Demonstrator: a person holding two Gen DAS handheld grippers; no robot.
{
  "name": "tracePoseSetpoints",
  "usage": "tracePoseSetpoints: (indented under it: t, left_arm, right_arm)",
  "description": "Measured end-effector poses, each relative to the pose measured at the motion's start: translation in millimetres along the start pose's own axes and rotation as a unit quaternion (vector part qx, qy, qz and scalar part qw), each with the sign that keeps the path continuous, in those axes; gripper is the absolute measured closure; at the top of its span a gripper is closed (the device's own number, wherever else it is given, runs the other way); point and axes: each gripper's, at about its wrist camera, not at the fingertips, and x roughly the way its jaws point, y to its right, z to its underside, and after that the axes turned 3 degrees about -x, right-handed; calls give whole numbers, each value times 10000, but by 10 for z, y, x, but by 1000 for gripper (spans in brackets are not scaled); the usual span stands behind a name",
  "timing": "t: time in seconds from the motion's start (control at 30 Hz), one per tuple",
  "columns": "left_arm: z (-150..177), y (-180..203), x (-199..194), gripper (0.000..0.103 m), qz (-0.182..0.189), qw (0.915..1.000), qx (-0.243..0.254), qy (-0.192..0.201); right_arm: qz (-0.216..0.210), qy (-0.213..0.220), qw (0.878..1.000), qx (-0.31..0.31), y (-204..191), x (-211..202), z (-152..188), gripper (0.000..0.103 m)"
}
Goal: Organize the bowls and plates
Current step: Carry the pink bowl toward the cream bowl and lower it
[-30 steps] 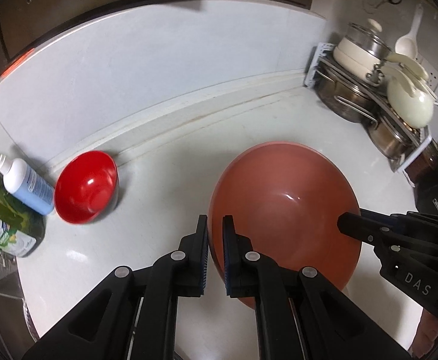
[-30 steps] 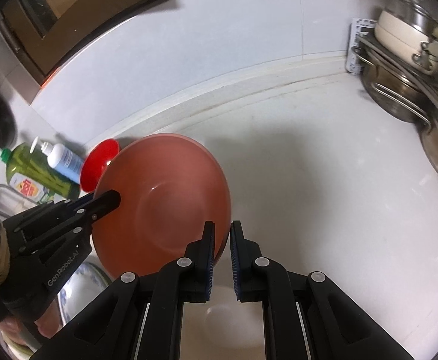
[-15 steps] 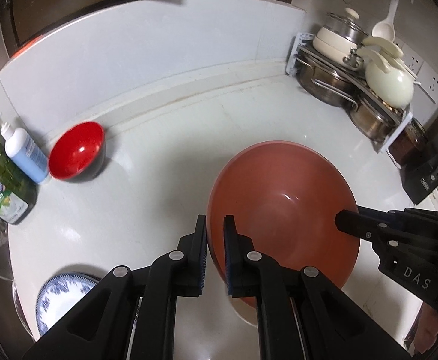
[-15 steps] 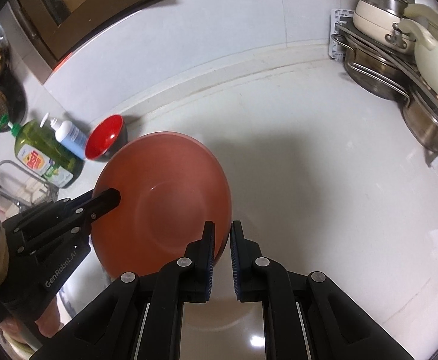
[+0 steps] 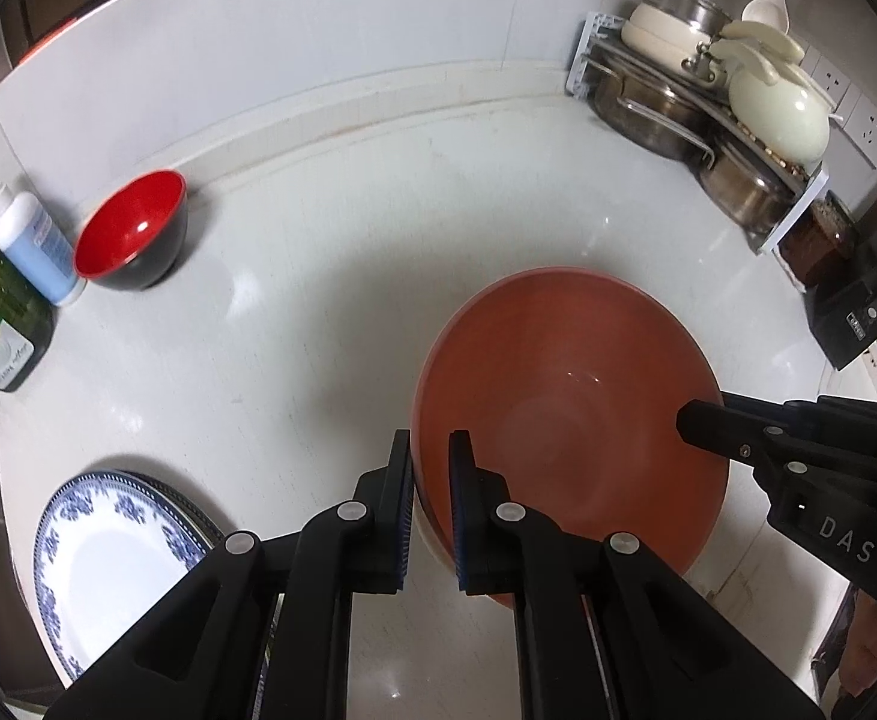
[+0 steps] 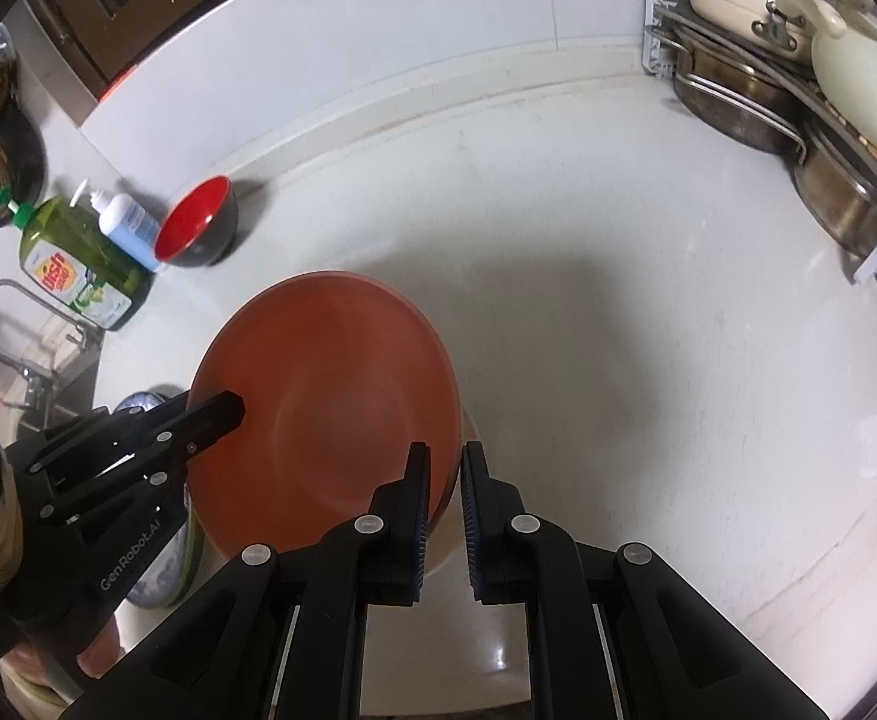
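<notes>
Fingers on both grippers are pinched onto the rim of the same big orange bowl (image 5: 564, 420), one from each side. Left gripper (image 5: 432, 516) has its two pads clamped over the bowl's left edge, one pad inside the wall and one outside, and it points forward and down over the white counter (image 5: 318, 276). Right gripper (image 6: 443, 516) does the same on the opposite edge. From the left wrist view you can see it coming in from the right with its tip laid on the inside of the bowl. So the bowl hangs between the two, tilted a bit, up off the counter with a soft shadow under it.

Readable stuff: the right gripper's body says "DAS", cut off at the frame edge, and the left one says "GenRobot.AI" down its side. The green dish soap bottle (image 6: 78, 264) has a label with "LEMON" on it; the rest of the brand is too smeared to make out.

Also around: a small red bowl (image 5: 132, 231) with a black outside sits just beside a white pump bottle (image 5: 33, 246), near the back wall. A blue-and-white plate (image 5: 114, 564) is at the front left of the counter. A pot rack (image 5: 708, 114) sits in the far right corner.
</notes>
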Motion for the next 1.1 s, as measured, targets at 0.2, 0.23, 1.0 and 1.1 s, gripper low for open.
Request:
tracePoseSetpoints:
  t: [0.2,0.23,1.0,1.1]
  left_arm:
    - [99,17,104,92,-105,9999,-13,-122]
    - [108,6,114,92,-122,9998,-21,-132]
    - [175,-14,274,90,-248,9993,-54,-274]
    - [178,-15,285,88,-236,9993,-39,-277]
  right_arm:
    - [-12,-143,9999,-43,39,95,79,91]
    - [4,-160,9999,-54,45,110,95,91]
    - [-23,-448,9988,-187,76,340,187,91]
    - [6,-418,9988,-248,53,348,193,91]
